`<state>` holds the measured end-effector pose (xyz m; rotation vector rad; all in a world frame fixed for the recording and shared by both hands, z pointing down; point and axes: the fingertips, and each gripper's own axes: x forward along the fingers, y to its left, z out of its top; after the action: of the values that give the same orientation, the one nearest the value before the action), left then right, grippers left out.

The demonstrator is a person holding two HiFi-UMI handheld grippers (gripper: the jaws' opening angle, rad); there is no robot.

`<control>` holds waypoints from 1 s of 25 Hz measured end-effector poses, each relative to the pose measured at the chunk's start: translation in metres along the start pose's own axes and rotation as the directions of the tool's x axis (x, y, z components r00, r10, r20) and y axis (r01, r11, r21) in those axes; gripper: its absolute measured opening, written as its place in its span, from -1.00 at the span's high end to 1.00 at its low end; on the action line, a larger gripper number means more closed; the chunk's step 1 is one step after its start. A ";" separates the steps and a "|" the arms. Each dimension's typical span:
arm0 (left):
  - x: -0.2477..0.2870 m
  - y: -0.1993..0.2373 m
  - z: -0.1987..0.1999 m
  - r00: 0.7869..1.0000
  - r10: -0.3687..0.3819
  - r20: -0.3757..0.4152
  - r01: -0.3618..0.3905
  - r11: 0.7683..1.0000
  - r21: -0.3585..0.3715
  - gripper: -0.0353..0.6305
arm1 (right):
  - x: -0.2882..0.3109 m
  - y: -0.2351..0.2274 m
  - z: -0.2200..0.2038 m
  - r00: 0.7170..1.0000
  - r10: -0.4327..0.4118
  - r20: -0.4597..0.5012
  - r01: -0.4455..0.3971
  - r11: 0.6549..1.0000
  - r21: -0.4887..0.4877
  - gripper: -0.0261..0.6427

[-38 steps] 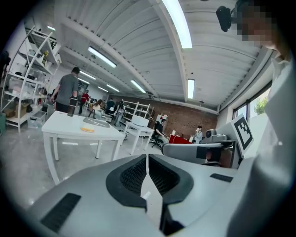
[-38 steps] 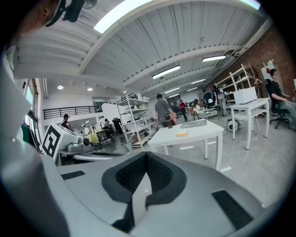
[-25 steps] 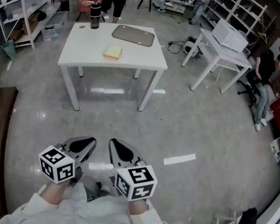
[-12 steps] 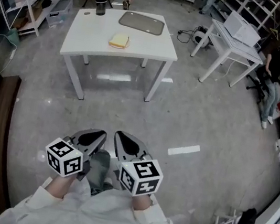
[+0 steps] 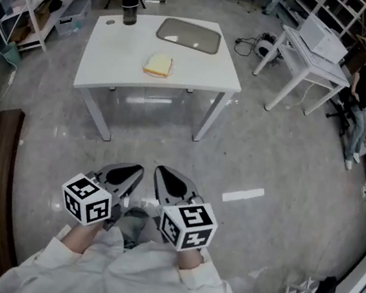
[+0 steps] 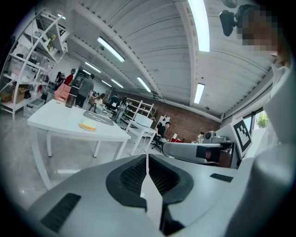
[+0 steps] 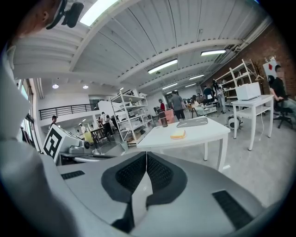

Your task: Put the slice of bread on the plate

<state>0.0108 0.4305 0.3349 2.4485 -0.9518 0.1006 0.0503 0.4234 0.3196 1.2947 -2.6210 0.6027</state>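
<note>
Left gripper (image 5: 124,176) and right gripper (image 5: 170,183) are pinched shut, empty, well short of the table (image 5: 114,61). I'd open one wide before reaching the bread (image 5: 158,65); the plate (image 5: 188,36) lies just beyond.

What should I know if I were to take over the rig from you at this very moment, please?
Left gripper: jaws shut, empty.
Right gripper: jaws shut, empty.
Both are held side by side over the floor, well short of the white table.
Slice of bread: lies near the middle of the table top, untouched.
Plate: grey, empty, at the table's far side, apart from the bread.
Done: nothing yet.
Left: reach the table, pick up the bread, set it on the plate.
</note>
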 end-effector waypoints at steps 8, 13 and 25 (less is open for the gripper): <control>0.033 0.078 0.054 0.999 -0.041 -0.027 0.041 0.999 0.000 0.82 | 0.085 -0.027 0.045 0.999 -0.040 0.010 0.040 0.999 0.021 0.88; 0.051 0.115 0.076 0.997 -0.072 -0.037 0.072 0.997 -0.001 0.82 | 0.126 -0.041 0.064 0.998 -0.063 0.022 0.062 0.998 0.027 0.88; 0.079 0.156 0.093 0.995 -0.078 -0.061 0.077 0.997 -0.025 0.82 | 0.186 -0.060 0.082 0.999 -0.044 -0.013 0.044 0.999 0.032 0.88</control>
<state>-0.0417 0.2393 0.3411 2.4434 -0.8258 0.1366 -0.0135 0.2218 0.3201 1.3495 -2.5761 0.6467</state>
